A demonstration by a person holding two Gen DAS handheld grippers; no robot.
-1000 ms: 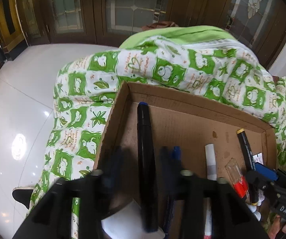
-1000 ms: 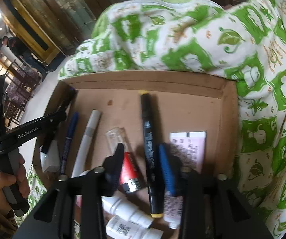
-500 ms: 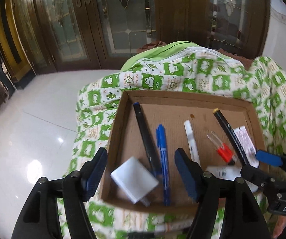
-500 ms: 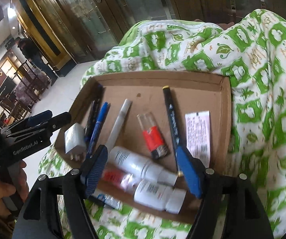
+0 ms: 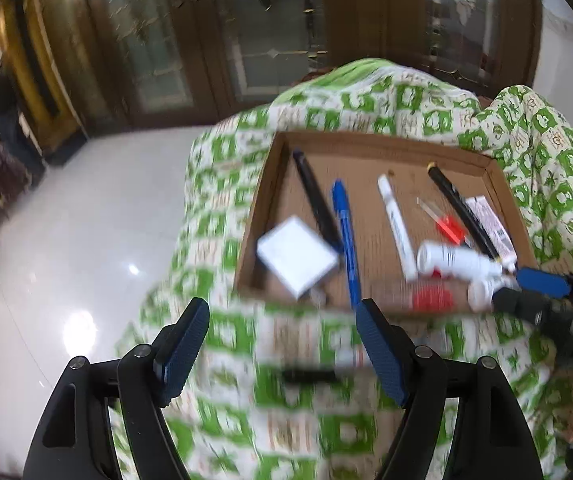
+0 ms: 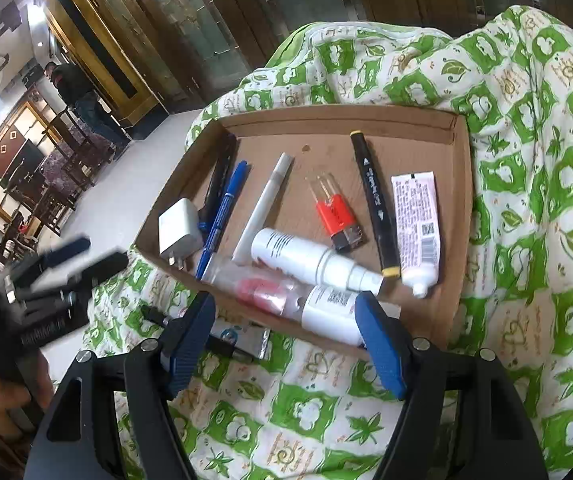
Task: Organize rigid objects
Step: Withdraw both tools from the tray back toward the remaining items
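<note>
A shallow cardboard tray (image 6: pixel 460 216) (image 5: pixel 274 172) lies on a green-and-white patterned cloth (image 6: pixel 542 184). It holds a white charger (image 6: pixel 178 230) (image 5: pixel 296 256), a black pen (image 6: pixel 218 178), a blue pen (image 6: pixel 226 208) (image 5: pixel 344 232), a white marker (image 6: pixel 264 206), a red lighter (image 6: pixel 334 212), a black marker (image 6: pixel 374 204), a white tube (image 6: pixel 416 220) and white bottles (image 6: pixel 310 260). My left gripper (image 5: pixel 282 348) and right gripper (image 6: pixel 286 336) are both open and empty, held back from the tray's near edge.
A dark pen and a foil packet (image 6: pixel 242 338) lie on the cloth just in front of the tray. White tiled floor (image 5: pixel 66 240) drops away at the left. Wooden doors with glass panes (image 5: pixel 246 40) stand behind.
Both grippers have pulled back and up from inside the tray to in front of its near edge. Both jaws have opened wider. The tray's items lie as before.
</note>
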